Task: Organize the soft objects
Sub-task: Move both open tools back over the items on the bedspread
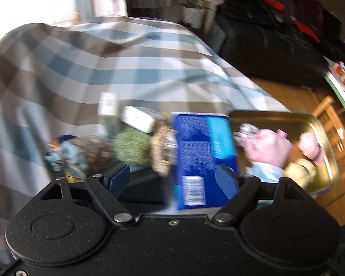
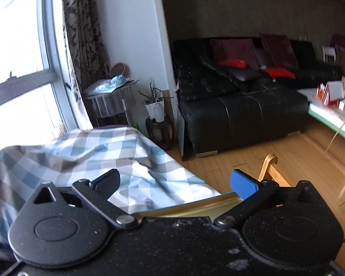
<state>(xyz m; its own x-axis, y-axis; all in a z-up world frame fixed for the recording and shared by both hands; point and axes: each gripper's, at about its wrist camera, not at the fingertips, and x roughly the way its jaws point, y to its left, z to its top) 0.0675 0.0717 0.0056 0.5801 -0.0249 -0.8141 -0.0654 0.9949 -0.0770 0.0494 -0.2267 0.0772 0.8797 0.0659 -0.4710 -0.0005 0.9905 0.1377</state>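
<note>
In the left wrist view a row of small things lies blurred on the checked bedspread (image 1: 103, 64): a teal plush (image 1: 66, 156), a brown ball (image 1: 96, 151), a green fuzzy ball (image 1: 131, 147), a beige woven piece (image 1: 161, 151) and an upright blue package (image 1: 202, 158). My left gripper (image 1: 172, 179) hangs just above them, open. The package shows in the gap by the right pad but is blurred against the sharp pads, so it is not gripped. A gold tin (image 1: 319, 138) to the right holds pink and pale-yellow shapes too blurred to name. My right gripper (image 2: 177, 181) is wide open and empty over the tin's rim (image 2: 195, 204).
A black leather sofa (image 2: 241, 105) with red cushions stands across the wooden floor (image 2: 241, 156). A potted plant on a stool (image 2: 156, 112) and a side table (image 2: 110, 101) sit by the window. A cluttered table edge (image 2: 333, 115) and a wooden chair frame (image 2: 273, 170) lie to the right.
</note>
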